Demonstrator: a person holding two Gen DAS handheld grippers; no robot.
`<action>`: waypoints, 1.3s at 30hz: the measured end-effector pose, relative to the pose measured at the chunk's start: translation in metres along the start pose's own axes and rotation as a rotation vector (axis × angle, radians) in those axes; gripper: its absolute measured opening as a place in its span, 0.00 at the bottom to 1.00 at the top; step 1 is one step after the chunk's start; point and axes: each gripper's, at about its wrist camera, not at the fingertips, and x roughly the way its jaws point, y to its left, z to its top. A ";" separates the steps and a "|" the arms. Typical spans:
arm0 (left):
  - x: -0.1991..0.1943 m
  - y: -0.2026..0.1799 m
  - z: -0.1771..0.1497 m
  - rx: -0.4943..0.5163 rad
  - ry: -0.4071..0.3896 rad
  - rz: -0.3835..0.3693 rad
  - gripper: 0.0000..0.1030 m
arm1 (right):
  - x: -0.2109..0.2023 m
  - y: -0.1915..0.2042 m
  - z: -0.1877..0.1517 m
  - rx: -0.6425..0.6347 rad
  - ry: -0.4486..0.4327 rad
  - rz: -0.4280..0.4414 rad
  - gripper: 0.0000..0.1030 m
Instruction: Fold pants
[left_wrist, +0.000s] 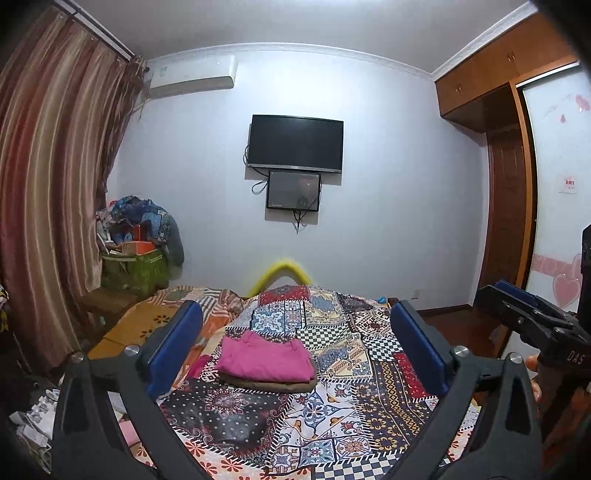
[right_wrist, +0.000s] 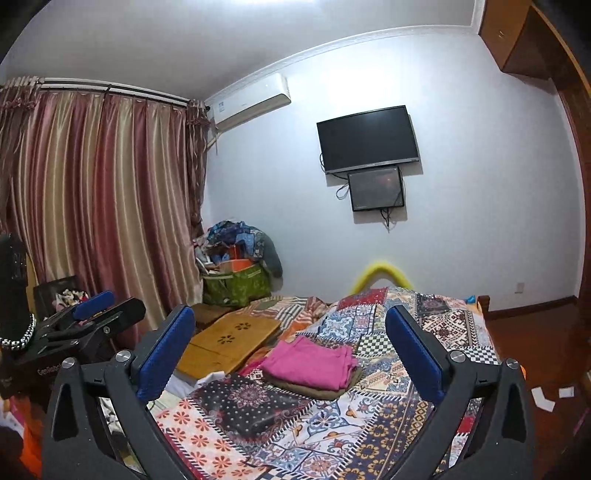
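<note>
On the patchwork bed (left_wrist: 332, 417), pink pants (left_wrist: 266, 360) lie folded atop a brown garment (left_wrist: 273, 386). Left gripper (left_wrist: 295, 347) & right gripper (right_wrist: 291, 354) hover w/ jaws apart, empty. Fold looks done; next prob. withdraw.

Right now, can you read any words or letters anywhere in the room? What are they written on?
"DAS": on the right gripper body, left wrist view; cut off after that.
"GenRobot": on the left gripper body, right wrist view; the last letters are partly hidden.
Red sign on the wardrobe door: too blurred to read.
Sticker on the air conditioner: too small to read.
</note>
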 end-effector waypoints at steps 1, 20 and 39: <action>0.001 0.000 0.000 -0.001 0.002 -0.001 1.00 | -0.001 0.000 -0.001 0.001 0.000 -0.001 1.00; 0.013 0.001 -0.006 -0.015 0.028 -0.003 1.00 | -0.004 -0.002 0.002 -0.010 0.014 -0.007 1.00; 0.019 -0.002 -0.010 -0.010 0.041 -0.027 1.00 | -0.006 -0.003 0.002 -0.001 0.017 -0.031 1.00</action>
